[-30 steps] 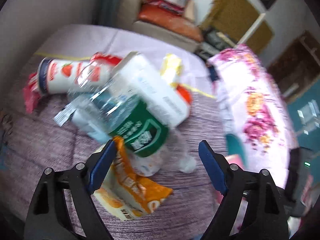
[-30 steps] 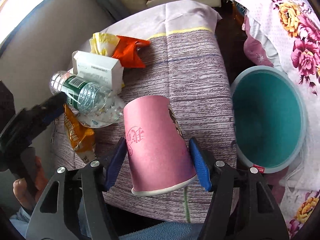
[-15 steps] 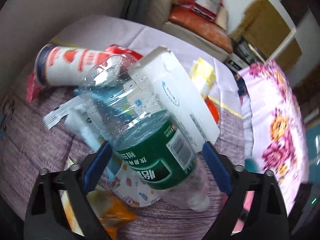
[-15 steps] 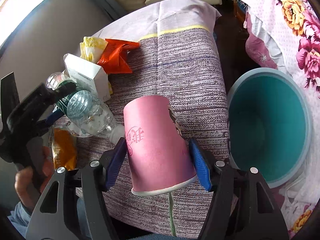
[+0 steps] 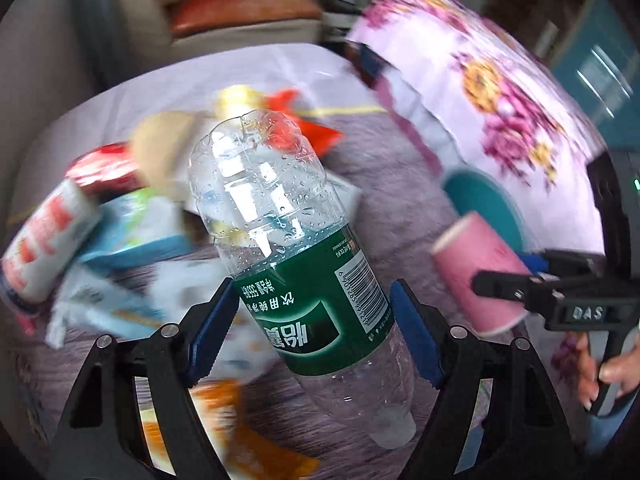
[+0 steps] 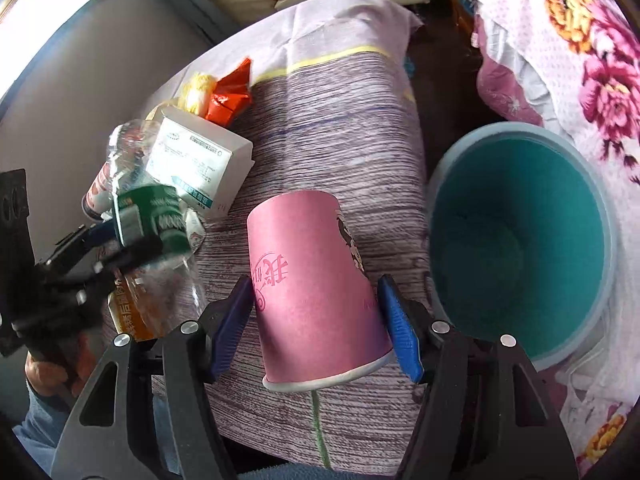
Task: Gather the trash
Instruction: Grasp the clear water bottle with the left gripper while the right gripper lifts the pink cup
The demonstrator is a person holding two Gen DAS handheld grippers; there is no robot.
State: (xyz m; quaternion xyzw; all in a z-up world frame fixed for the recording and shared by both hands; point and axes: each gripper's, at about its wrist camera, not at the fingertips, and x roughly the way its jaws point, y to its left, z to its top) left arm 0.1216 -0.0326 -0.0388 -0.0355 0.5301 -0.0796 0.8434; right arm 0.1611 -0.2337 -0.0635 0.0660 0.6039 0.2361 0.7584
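My left gripper (image 5: pixel 316 332) is shut on a clear plastic bottle (image 5: pixel 280 216) with a green label, held above the table, cap end toward me. It also shows in the right wrist view (image 6: pixel 148 216). My right gripper (image 6: pixel 316 320) is shut on a pink paper cup (image 6: pixel 312 300), held upside down above the table's right part, next to a teal trash bin (image 6: pixel 520 248). The cup (image 5: pixel 480 272) and bin (image 5: pixel 480 196) also show in the left wrist view.
On the striped tablecloth (image 6: pixel 352 112) lie a white box (image 6: pixel 196 160), an orange-red wrapper (image 6: pixel 232 96), a yellow wrapper (image 6: pixel 196 88), an orange snack bag (image 6: pixel 132 312) and a strawberry-printed can (image 5: pixel 44 240). A floral-covered bed (image 6: pixel 568 40) stands right of the bin.
My left gripper closed on the bottle, lifted it off the pile and swung right toward the bin. My right gripper with the cup moved slightly toward the bin.
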